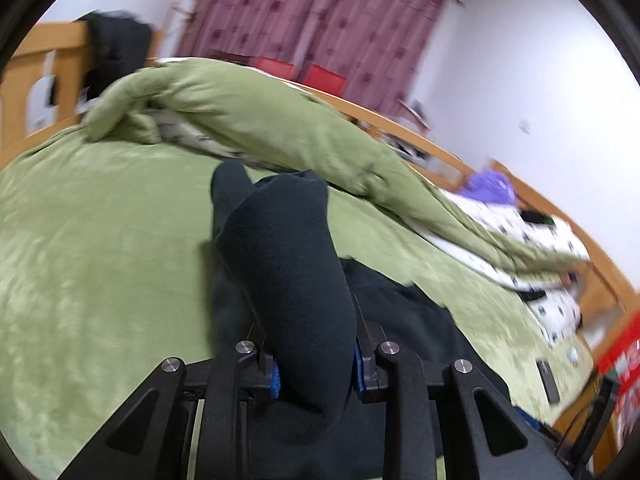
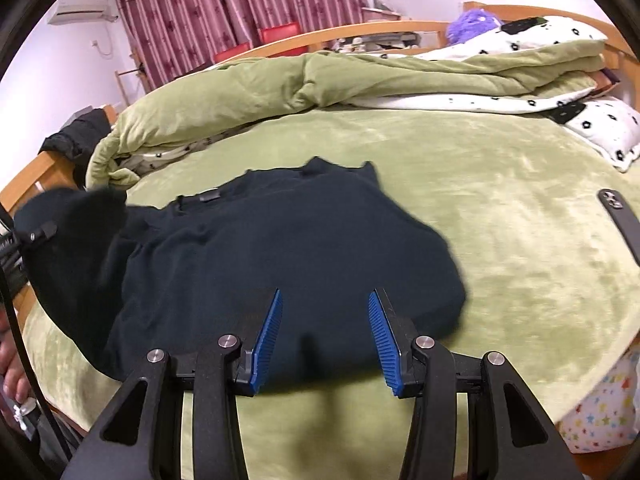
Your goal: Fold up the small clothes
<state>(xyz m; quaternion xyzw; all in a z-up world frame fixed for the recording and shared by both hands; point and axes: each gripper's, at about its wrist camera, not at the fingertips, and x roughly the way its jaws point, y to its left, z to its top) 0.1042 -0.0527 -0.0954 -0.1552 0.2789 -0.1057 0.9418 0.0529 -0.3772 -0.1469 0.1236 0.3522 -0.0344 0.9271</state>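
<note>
White walls and a maroon flower-patterned curtain (image 2: 224,8) back the room, with one air conditioner (image 2: 82,10) high on the wall. One wooden-framed bed (image 2: 352,34) fills both views, covered by a green blanket (image 2: 500,208). One green quilt (image 2: 280,84) with a white, black-flowered underside lies bunched along the far side. Two red chairs (image 1: 298,70) stand by the curtain. One dark sweater (image 2: 260,248) lies spread on the blanket. The left tongs (image 1: 316,376) are pinching a sleeve (image 1: 276,264) of it, lifted off the bed. The right tongs (image 2: 325,300) stand spread over the sweater's near hem, gripping nothing. One purple fluffy item (image 2: 474,24) sits by the headboard. One phone (image 2: 622,226) lies at the blanket's right edge. No writing is legible.
</note>
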